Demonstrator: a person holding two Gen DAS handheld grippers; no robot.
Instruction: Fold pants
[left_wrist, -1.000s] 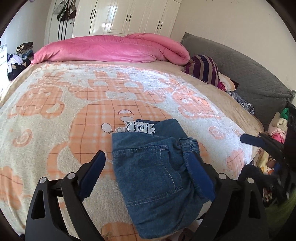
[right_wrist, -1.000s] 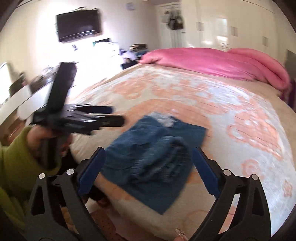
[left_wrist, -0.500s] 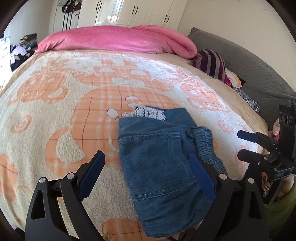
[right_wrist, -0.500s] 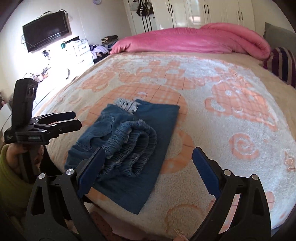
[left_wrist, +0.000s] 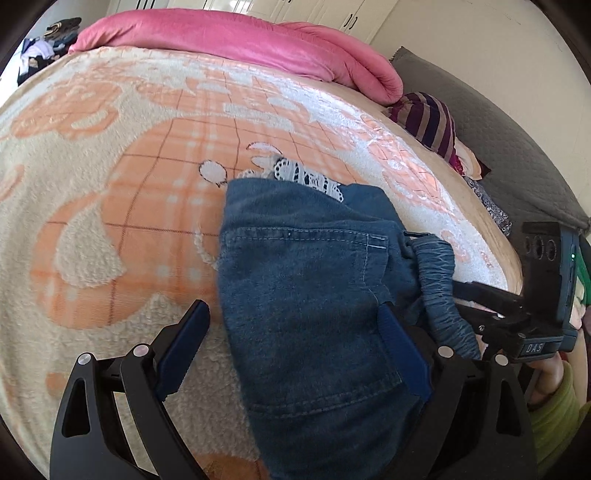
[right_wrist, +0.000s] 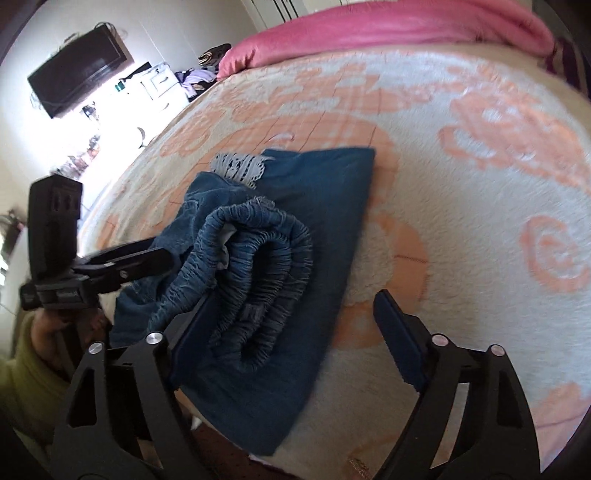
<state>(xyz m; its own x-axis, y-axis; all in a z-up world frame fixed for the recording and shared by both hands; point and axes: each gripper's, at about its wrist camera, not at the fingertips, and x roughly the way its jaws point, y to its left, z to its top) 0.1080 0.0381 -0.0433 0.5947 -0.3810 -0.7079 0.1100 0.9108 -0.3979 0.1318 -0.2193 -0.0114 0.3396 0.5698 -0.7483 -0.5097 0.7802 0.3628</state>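
Note:
Blue denim pants (left_wrist: 306, 295) lie folded on the bed blanket (left_wrist: 122, 192), with white lace trim (left_wrist: 310, 177) at their far end. The gathered elastic waistband (right_wrist: 255, 266) is bunched in loops on top of the fold. My left gripper (left_wrist: 293, 350) hangs open just above the near part of the pants, its right finger over the denim. My right gripper (right_wrist: 295, 336) has its jaws closing, still wide, with the waistband loops and the fold's near edge between them; neither pad presses on the cloth. Each gripper shows in the other's view: the right gripper (left_wrist: 517, 314) and the left gripper (right_wrist: 122, 262).
A pink duvet (left_wrist: 236, 40) lies rolled along the far side of the bed. A striped cushion (left_wrist: 424, 118) and a grey headboard pad (left_wrist: 517, 158) are at the right. The bed's near edge (right_wrist: 332, 443) runs just below the pants. A wall television (right_wrist: 77, 70) hangs at the left.
Both grippers have come down and closer to the pants, which now fill more of each view. The right gripper's jaws have narrowed a little.

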